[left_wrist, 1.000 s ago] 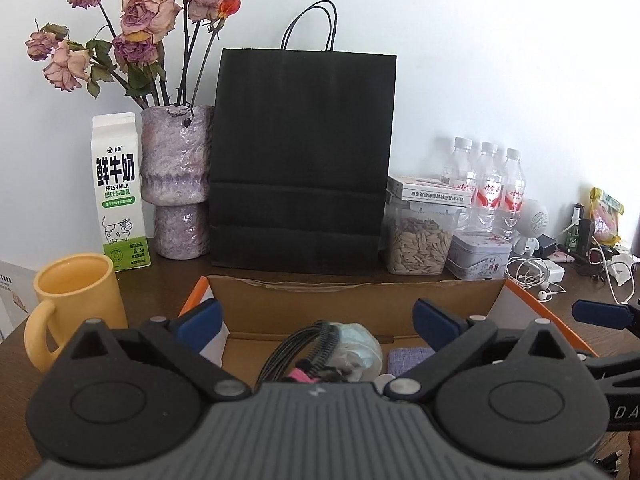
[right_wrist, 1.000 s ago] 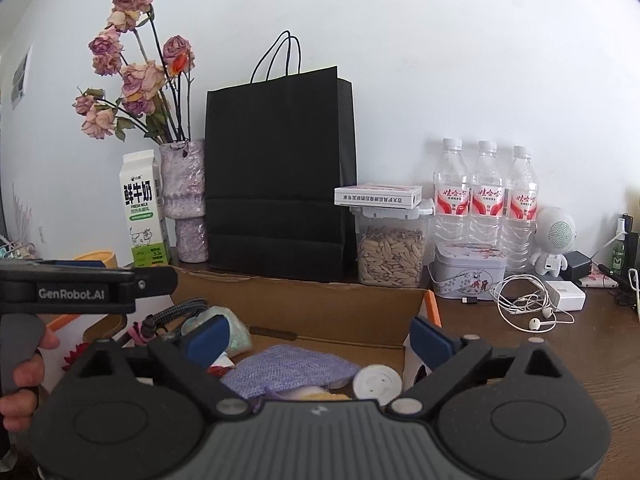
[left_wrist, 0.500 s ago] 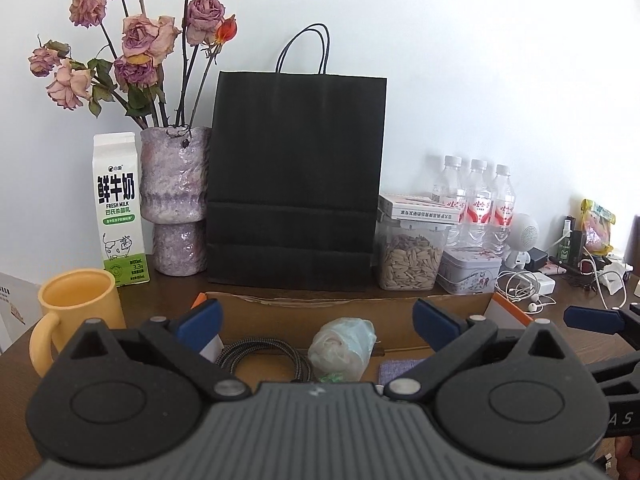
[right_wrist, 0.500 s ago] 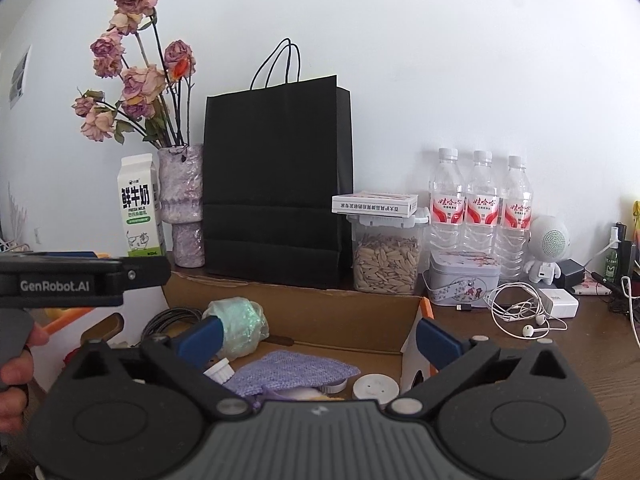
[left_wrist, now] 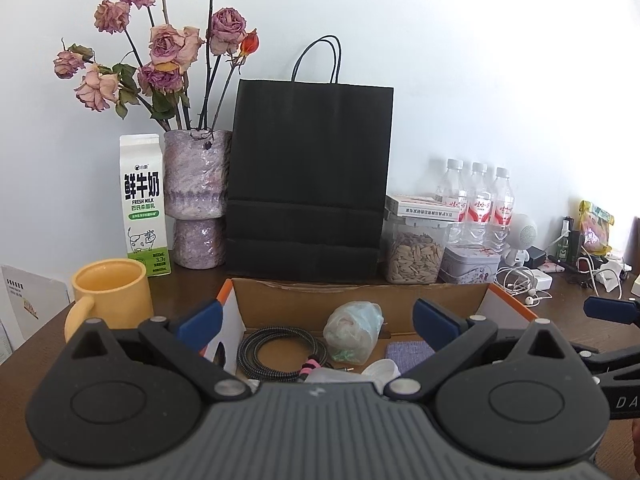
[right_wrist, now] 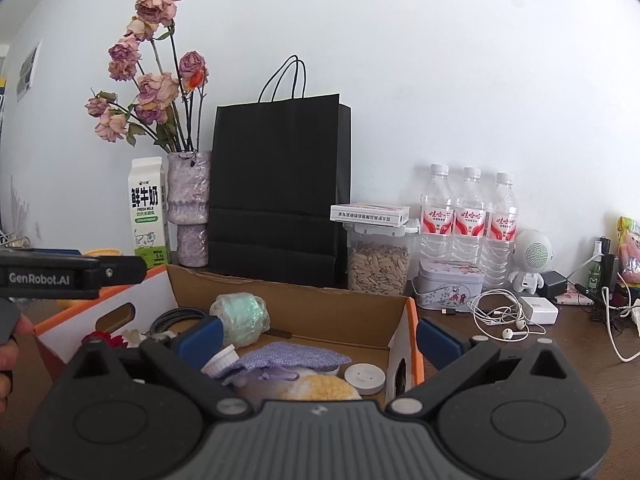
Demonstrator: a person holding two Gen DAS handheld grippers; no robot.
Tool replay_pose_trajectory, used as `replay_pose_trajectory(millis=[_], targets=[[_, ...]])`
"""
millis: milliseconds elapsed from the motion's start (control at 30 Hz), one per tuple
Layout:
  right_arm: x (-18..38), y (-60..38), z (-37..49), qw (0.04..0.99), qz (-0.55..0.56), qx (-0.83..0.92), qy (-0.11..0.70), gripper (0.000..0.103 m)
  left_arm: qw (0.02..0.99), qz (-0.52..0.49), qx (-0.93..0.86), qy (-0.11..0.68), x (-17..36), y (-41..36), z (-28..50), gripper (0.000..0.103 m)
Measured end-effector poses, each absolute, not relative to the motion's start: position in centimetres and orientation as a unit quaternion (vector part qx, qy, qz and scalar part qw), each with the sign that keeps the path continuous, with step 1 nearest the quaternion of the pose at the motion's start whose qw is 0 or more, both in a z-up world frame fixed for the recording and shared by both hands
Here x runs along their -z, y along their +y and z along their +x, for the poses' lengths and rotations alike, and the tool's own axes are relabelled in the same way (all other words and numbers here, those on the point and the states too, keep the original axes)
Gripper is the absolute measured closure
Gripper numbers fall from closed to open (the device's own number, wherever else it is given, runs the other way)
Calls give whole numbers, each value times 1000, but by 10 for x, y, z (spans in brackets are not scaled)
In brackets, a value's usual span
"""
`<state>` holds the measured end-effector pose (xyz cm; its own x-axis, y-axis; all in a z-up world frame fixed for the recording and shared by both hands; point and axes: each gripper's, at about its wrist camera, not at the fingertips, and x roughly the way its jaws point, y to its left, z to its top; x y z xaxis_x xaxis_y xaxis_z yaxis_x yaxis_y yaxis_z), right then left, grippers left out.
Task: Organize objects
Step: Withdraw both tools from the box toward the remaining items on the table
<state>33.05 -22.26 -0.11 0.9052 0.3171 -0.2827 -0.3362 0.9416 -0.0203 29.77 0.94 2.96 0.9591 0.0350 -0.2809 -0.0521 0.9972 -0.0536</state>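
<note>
An open cardboard box (left_wrist: 360,300) (right_wrist: 320,304) with orange edges sits on the dark wooden table. Inside lie a coiled braided cable (left_wrist: 276,354), a clear plastic-wrapped bundle (left_wrist: 354,330) (right_wrist: 240,316), a purple knitted cloth (right_wrist: 280,360), a white round cap (right_wrist: 365,378) and a yellow knitted piece (right_wrist: 320,388). My left gripper (left_wrist: 316,318) hangs open above the box's near side, nothing between its blue pads. My right gripper (right_wrist: 318,338) is open too, over the box's right half, empty.
Behind the box stand a black paper bag (left_wrist: 308,176), a vase of dried roses (left_wrist: 196,196), a milk carton (left_wrist: 142,200) and a yellow mug (left_wrist: 110,294). To the right are a seed jar (right_wrist: 378,264), three water bottles (right_wrist: 468,216), a tin (right_wrist: 448,288) and earphones (right_wrist: 500,316).
Both grippers have lifted and drawn back from the box, so more of its inside shows. The plastic-wrapped bundle and the cable now lie in full view.
</note>
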Motion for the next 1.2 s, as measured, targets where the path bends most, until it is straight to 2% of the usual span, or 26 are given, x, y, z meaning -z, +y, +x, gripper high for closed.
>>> replay_pose_trajectory(millis=[367,667,900,1100,1200], targets=[[8,-224,277,963,-64,-197,171,0,987,-11,-19,159,-27,5,251,0],[20,-241,244,960,-68,-170,213,0,973,1,-21,229,-5,14,223,0],[47,-267,249,951,-72,-127,272,1,958,-7,-28,285,15,31,221,0],[57,-272,276,942,-40,-138,302,10,955,-18,-33,296,21,37,222,0],[62,-268,290,935,-35,-141,325,26,952,-24,-35,304,24,39,225,0]])
